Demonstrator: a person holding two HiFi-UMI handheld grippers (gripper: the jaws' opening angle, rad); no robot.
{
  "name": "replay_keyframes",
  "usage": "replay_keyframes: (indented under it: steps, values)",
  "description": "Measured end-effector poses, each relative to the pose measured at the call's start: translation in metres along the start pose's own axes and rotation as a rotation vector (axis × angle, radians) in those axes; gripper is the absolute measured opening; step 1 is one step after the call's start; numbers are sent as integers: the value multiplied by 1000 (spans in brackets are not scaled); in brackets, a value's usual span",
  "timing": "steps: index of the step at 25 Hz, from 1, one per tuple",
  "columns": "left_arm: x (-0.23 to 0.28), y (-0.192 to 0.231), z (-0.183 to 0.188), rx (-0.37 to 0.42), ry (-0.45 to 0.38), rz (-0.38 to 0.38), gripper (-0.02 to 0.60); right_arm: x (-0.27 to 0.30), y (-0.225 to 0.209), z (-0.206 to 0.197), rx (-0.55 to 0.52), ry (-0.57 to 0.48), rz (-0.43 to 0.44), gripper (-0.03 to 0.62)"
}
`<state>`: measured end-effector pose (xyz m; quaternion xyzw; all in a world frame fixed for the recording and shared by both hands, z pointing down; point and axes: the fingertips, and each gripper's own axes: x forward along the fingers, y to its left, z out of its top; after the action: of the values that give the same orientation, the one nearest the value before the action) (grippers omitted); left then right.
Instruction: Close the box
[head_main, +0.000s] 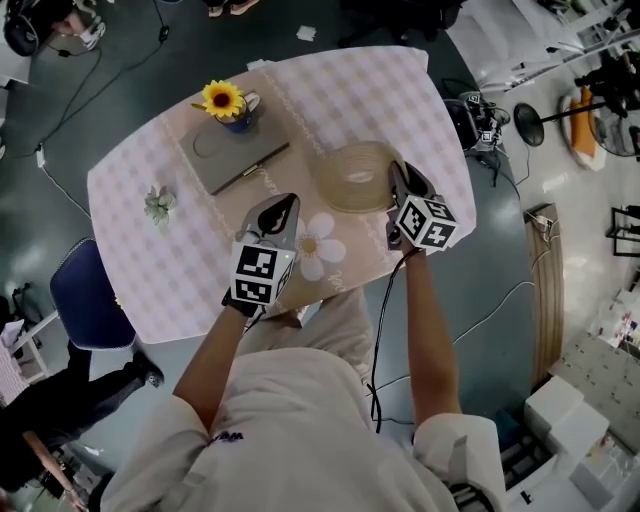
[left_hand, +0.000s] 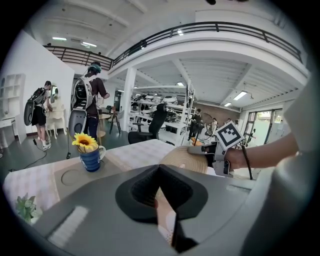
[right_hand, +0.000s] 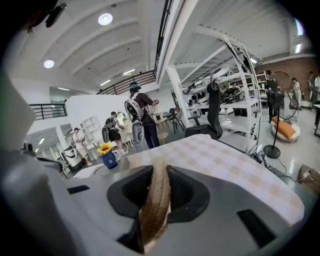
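Observation:
A round woven straw lid (head_main: 352, 178) lies near the middle of the checked table (head_main: 150, 260). My right gripper (head_main: 396, 172) is shut on the lid's right rim. In the right gripper view the straw edge (right_hand: 156, 200) runs straight between the jaws of the right gripper (right_hand: 157, 172). From the left gripper view the lid (left_hand: 181, 159) shows as a tilted disc with the right gripper (left_hand: 205, 148) at its edge. My left gripper (head_main: 286, 204) hovers left of the lid, apart from it. The left gripper's (left_hand: 160, 171) tips meet with nothing between them. Whether a box body sits under the lid is hidden.
A sunflower in a blue mug (head_main: 230, 104) stands on a grey tray (head_main: 240, 158) at the far left of the table. A white flower-shaped mat (head_main: 320, 246) lies by the near edge. A small plant (head_main: 158, 204) sits left. A blue chair (head_main: 88, 296) stands beside the table; people stand beyond.

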<state>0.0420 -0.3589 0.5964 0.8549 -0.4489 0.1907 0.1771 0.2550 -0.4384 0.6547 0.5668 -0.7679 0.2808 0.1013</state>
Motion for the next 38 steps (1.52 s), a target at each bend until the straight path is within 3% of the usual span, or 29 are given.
replay_keyframes:
  steps: [6, 26, 38]
  values:
    - [3, -9, 6, 68, 3, -15, 2, 3, -7, -7, -66, 27, 9, 83]
    - [17, -9, 6, 52, 14, -1, 2, 20, -31, -20, -224, 98, -12, 104]
    - [21, -5, 3, 19, 16, 9, 2, 31, -39, -28, -245, 112, -5, 114]
